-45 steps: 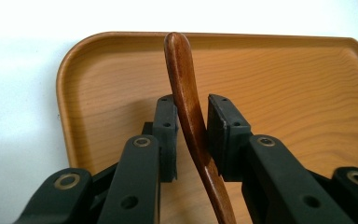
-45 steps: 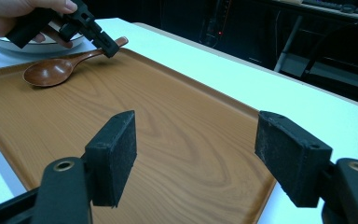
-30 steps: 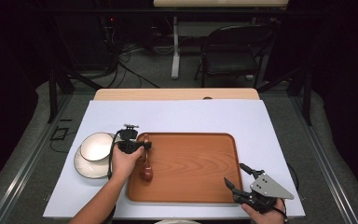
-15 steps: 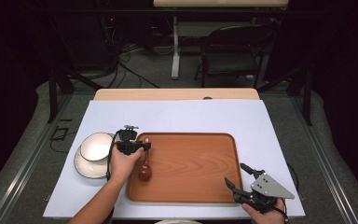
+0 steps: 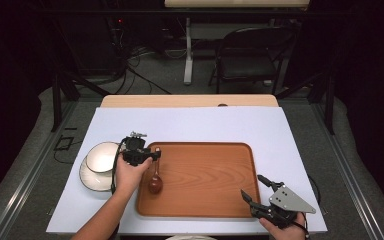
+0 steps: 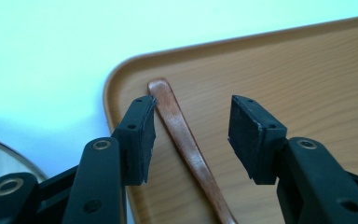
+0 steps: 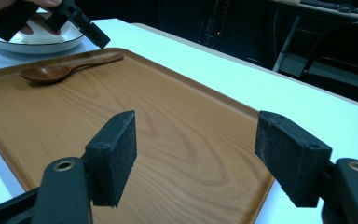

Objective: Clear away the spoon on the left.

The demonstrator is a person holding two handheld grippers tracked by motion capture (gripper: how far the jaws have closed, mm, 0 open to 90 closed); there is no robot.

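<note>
Left tongs (image 5: 155,156): held in the person's left hand (image 5: 130,172) at the tray's 9 o'clock rim; the jaws have just been opening and now stand wide. In the left gripper view the left tongs (image 6: 191,128) straddle the spoon's handle, and neither black pad (image 6: 140,135) presses on it.

Spoon: the dark brown wooden spoon (image 5: 155,181) lies flat inside the tray, near its 9 o'clock edge, with the bowl toward the person at 6 o'clock and the handle running up toward 12 o'clock under the left tongs. The handle (image 6: 182,140) passes between the two pads, closer to the left one. In the right gripper view the spoon (image 7: 60,70) sits at the tray's far end.

Tray: the rectangular brown wooden tray with rounded corners (image 5: 205,207) rests on the white tabletop (image 5: 195,125), close to the person's edge.

Dishes: a white round bowl (image 5: 102,156) stands on a white plate with a dark rim (image 5: 87,177), just beside the tray at its 9 o'clock side, apart from it.

Right tongs (image 5: 252,187): held in the person's right hand (image 5: 282,230) at the tray's 5 o'clock corner, with the grey three-cornered plate on top; the jaws gape wide with nothing between them. In the right gripper view the right tongs (image 7: 196,140) hang over bare tray wood.
</note>
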